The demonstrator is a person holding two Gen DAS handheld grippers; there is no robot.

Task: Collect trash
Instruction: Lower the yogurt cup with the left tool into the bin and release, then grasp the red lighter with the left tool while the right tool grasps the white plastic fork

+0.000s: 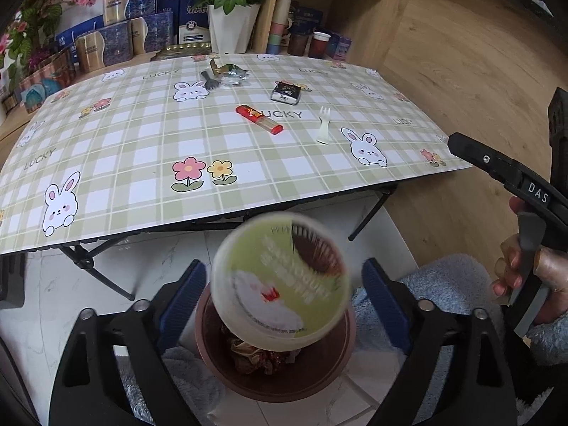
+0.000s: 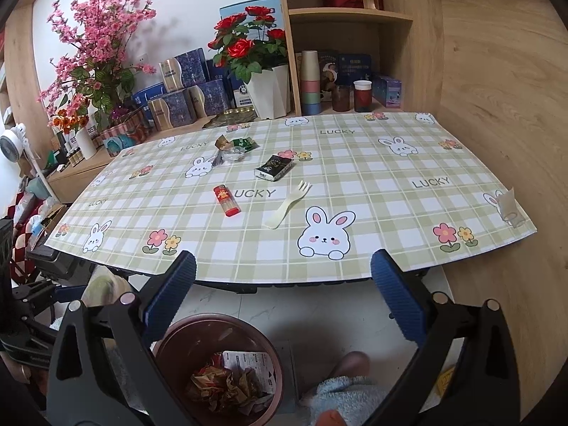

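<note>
Left tool point(image 1: 284, 280) spread wide, yogurt cup point(image 1: 280, 278) loose between its pads above the bin point(image 1: 284, 380); light, thin-walled, best pinched across its sidewall. Right tool point(image 2: 284, 284) spread, empty.

Wooden shelving point(image 2: 349, 17) and wood floor point(image 2: 497, 106) behind a checked-cloth folding table point(image 2: 372, 163).

Both wrist views look steeply down from just off the table's point(image 1: 106, 163) near edge, sharing its top and the bin point(image 2: 177, 340) below.
</note>
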